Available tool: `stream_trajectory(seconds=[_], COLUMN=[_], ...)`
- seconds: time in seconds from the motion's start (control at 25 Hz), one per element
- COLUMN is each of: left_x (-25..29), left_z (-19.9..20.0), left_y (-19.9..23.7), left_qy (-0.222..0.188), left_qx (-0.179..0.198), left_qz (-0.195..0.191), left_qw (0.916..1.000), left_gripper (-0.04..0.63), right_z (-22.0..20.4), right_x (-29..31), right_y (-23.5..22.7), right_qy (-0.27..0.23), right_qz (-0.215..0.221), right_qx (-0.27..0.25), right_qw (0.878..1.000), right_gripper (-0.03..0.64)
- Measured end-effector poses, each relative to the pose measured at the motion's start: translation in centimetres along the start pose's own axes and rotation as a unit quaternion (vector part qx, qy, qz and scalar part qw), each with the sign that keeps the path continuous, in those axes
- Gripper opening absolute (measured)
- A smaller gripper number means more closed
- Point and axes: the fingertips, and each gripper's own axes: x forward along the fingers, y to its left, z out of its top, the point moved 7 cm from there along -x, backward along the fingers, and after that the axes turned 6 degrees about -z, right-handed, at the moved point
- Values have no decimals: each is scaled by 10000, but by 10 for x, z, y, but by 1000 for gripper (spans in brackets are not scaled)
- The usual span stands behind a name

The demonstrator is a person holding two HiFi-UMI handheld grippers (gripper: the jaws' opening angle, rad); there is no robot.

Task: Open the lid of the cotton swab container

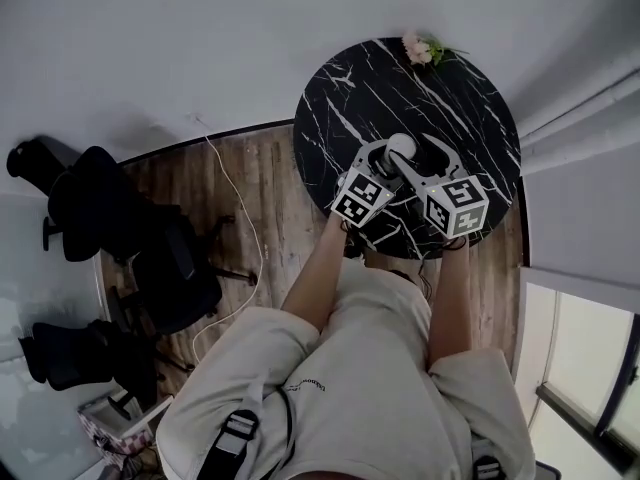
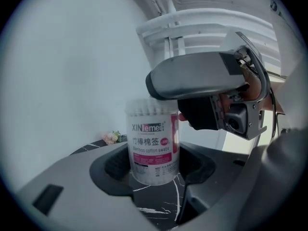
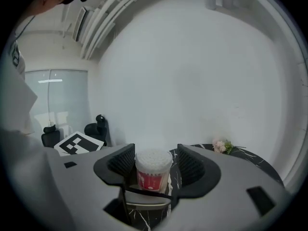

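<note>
Standing upright on the round black marble table (image 1: 470, 118), upper right of the head view: one cotton swab container (image 2: 153, 148). It is a clear cylinder with a white and magenta label reading "XINlemei" and "Bamboo cotton swabs". The top is packed with white swab tips, which look bare in the right gripper view.

Left gripper (image 2: 155, 163): pads lie against both sides of the container's lower body, closed on it.

Right gripper (image 3: 155, 163): sits above and to the right of the container in the left gripper view. Its jaws pinch a thin clear lid (image 3: 147, 196), seen edge-on low in its own frame and apart from the container. The container shows beyond, between the pads and untouched by them.

Hard to read:
- The label's small print is illegible.
- The lid's outline is faint; mostly its dark rim shows.
- The container's base is partly behind the left jaw.

Count:
- container 1
- lid 1
- grippers 2
- marker cubes (image 1: 362, 200) 2
- flower sprig (image 1: 420, 48) 1, at the table's top edge
- white cable (image 1: 240, 228) 1, on the wood floor
- dark office chairs (image 1: 150, 258), left of frame: they overlap, number unclear
</note>
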Motion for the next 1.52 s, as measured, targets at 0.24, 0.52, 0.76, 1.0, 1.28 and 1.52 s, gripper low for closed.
stream_trajectory(seconds=[0.24,0.52,0.76,1.0,1.28,1.52], left_x=[0,8,11,8,5,0], left_z=[-1,8,10,8,2,0], left_y=[-7,-25,-33,-40,-43,-46], left_qy=[-83,-218,-228,-223,-259,-274], left_qx=[27,314,389,388,341,370], left_qz=[-5,-175,-234,-239,-198,-181], left_qw=[10000,9991,9987,9987,9989,9988], left_gripper=[270,270,270,268,267,267], right_z=[0,-9,-9,-14,-19,-21], right_x=[-8,-16,-26,-32,-33,-38], right_y=[6,-1,-3,-4,-3,-3], right_qy=[-176,4,-21,37,72,-184], right_qz=[43,-129,-199,-106,-14,278], right_qx=[-57,-39,-50,241,441,1104], right_qw=[9998,9999,9998,9996,9990,9933], right_gripper=[295,295,295,293,291,290])
